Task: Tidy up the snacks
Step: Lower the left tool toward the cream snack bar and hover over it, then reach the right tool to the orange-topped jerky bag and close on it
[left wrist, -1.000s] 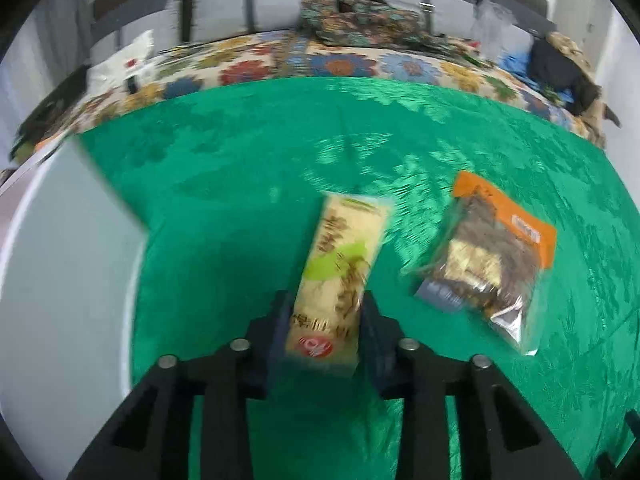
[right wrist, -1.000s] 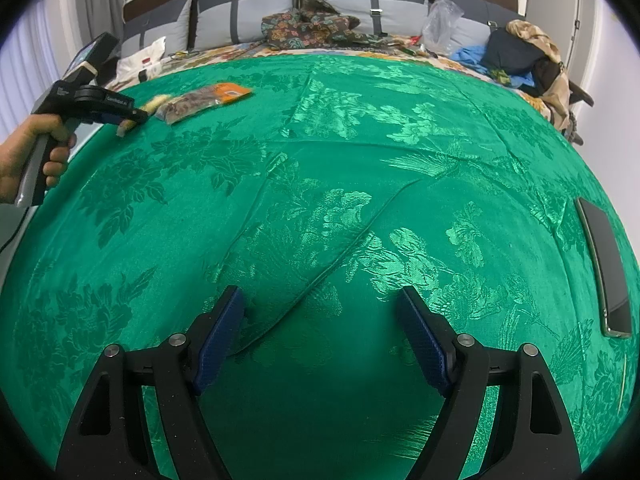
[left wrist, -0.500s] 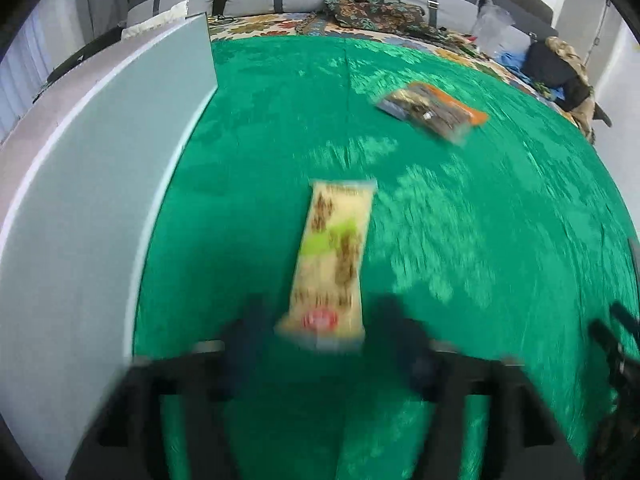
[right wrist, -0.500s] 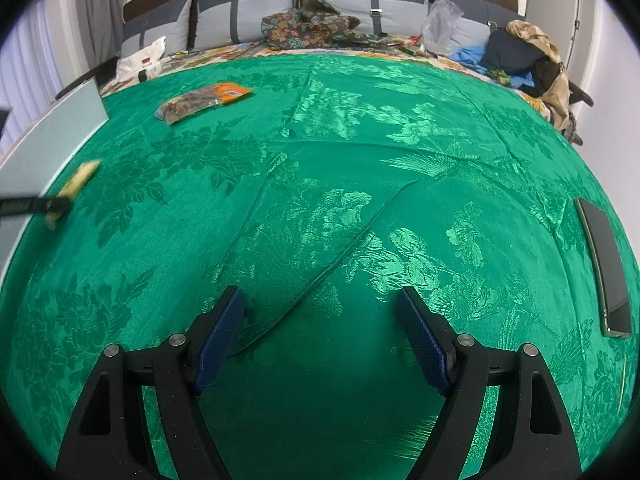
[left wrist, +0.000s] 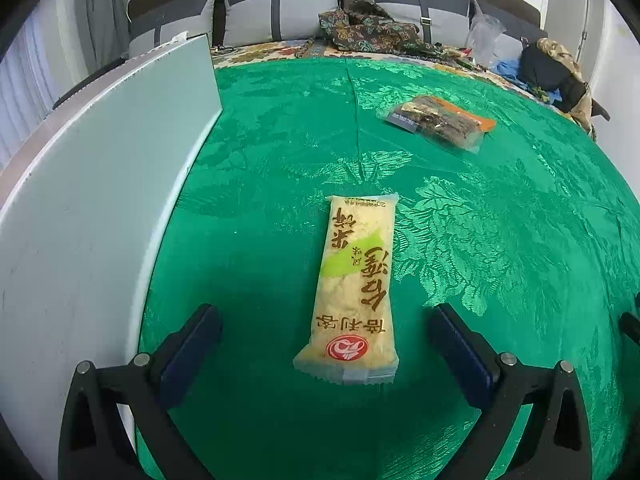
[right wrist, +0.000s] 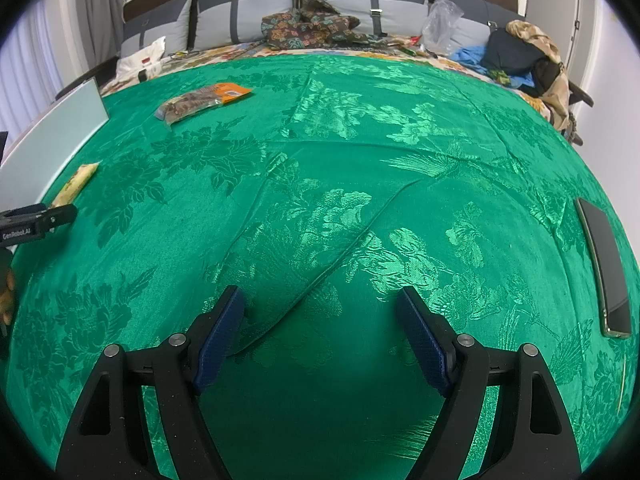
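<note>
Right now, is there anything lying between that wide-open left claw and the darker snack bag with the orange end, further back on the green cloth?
Yes. The yellow snack packet lies flat between the opening jaws of the left gripper, its pads clear of it. Beyond it, only bare green cloth stretches to the dark snack bag.

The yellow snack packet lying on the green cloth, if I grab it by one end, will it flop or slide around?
The yellow snack packet looks slim and flat, so probably light. Its glossy wrapper may slip between the pads. It lies straight, so likely fairly stiff and possibly brittle inside. The left gripper is opening around it, pads clear.
</note>
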`<control>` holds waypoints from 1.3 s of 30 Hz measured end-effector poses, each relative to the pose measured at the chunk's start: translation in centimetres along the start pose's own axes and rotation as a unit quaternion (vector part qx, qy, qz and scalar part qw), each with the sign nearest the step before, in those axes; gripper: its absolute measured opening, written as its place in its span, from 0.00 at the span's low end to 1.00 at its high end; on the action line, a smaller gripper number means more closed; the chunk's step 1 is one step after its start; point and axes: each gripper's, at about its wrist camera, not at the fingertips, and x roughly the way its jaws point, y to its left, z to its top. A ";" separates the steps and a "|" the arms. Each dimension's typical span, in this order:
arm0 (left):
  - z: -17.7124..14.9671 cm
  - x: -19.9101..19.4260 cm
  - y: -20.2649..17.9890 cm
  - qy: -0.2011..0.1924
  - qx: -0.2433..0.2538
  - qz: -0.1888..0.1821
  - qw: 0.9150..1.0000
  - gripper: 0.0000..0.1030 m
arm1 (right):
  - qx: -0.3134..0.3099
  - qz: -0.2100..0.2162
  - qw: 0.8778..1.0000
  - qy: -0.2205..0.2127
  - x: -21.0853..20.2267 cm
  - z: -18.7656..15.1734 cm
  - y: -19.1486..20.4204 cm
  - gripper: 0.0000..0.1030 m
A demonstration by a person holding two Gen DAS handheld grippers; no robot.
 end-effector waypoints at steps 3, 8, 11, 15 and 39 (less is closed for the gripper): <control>0.2 0.1 0.0 0.000 -0.001 -0.001 1.000 1.00 | 0.000 0.000 1.000 0.000 0.0 0.0 0.0 0.80; 0.2 0.1 0.0 0.000 -0.001 -0.002 1.000 1.00 | 0.000 0.000 1.000 0.000 0.0 0.0 0.0 0.80; 0.2 0.1 0.0 0.000 -0.001 -0.002 1.000 1.00 | 0.000 0.000 1.000 0.000 0.0 0.0 0.0 0.80; 0.2 0.1 0.0 0.000 -0.001 -0.002 1.000 1.00 | 0.000 0.000 1.000 0.000 0.0 0.0 0.0 0.80; 0.2 0.1 0.0 0.000 -0.001 -0.002 1.000 1.00 | 0.124 0.101 0.978 0.137 10.8 20.8 9.8 0.79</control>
